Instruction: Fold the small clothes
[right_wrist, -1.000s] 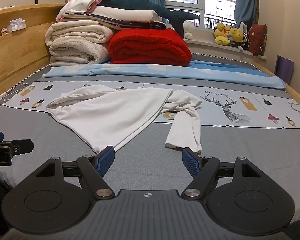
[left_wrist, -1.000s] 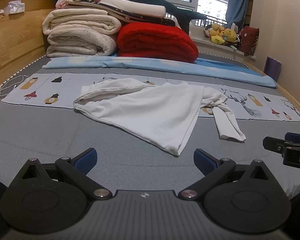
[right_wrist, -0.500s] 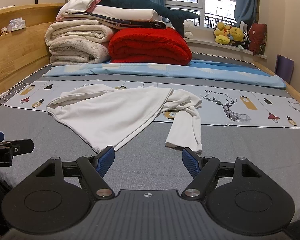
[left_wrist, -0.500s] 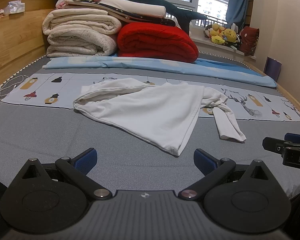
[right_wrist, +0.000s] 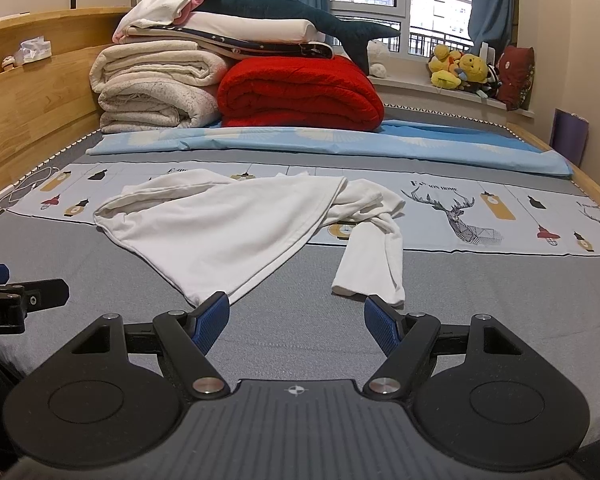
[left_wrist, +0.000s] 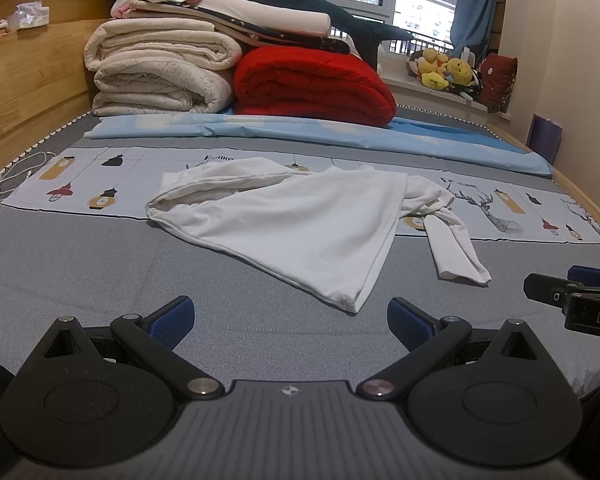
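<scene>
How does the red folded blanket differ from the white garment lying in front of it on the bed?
The red blanket is folded into a thick, neat roll; the white garment lies flat and crumpled, not yet folded.
The red blanket sits at the far end of the bed beside the cream blankets; the white garment lies near both open grippers.
The red blanket carries other bedding on top; nothing lies on the white garment.
Both rest on the bed, untouched.

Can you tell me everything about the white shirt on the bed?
The white shirt looks like soft, thin cloth with long sleeves. It lies crumpled and unfolded on the grey bed, partly over the picture-printed sheet. One sleeve trails toward the camera, and a corner points forward. Neither open tool touches it.
</scene>
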A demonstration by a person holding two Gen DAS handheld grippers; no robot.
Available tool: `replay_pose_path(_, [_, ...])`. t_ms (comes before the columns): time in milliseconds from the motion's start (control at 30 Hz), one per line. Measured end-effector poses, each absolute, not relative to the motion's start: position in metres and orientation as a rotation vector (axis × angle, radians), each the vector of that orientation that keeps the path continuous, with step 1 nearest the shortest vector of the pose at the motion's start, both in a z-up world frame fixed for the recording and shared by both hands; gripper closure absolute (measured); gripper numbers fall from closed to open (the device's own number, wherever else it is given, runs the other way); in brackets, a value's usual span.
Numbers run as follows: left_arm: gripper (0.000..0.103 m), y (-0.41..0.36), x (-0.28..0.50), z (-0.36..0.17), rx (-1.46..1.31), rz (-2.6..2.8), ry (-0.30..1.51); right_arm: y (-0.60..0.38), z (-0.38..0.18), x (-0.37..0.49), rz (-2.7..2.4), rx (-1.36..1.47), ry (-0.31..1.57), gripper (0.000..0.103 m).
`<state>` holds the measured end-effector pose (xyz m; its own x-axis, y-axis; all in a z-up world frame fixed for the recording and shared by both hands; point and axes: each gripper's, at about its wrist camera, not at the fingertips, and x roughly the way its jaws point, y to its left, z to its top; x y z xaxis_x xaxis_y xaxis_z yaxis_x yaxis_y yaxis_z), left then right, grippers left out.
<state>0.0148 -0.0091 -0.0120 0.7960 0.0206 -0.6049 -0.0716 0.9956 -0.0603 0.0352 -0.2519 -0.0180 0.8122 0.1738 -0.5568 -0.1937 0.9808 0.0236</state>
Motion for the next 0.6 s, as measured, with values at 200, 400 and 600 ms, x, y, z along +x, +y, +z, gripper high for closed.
replay_pose_path(200, [0.028, -0.012, 0.015, -0.015, -0.073, 0.027, 0.659, -0.251, -0.016, 0.035, 0.195, -0.040, 0.578, 0.028])
replay_pose_path(400, [0.044, -0.015, 0.062, -0.028, -0.145, -0.054, 0.753, -0.262, -0.013, 0.038, 0.198, -0.001, 0.555, 0.076])
replay_pose_path(600, [0.037, -0.023, 0.154, -0.077, -0.300, -0.001, 0.889, -0.280, -0.012, 0.044, 0.189, 0.057, 0.568, 0.079])
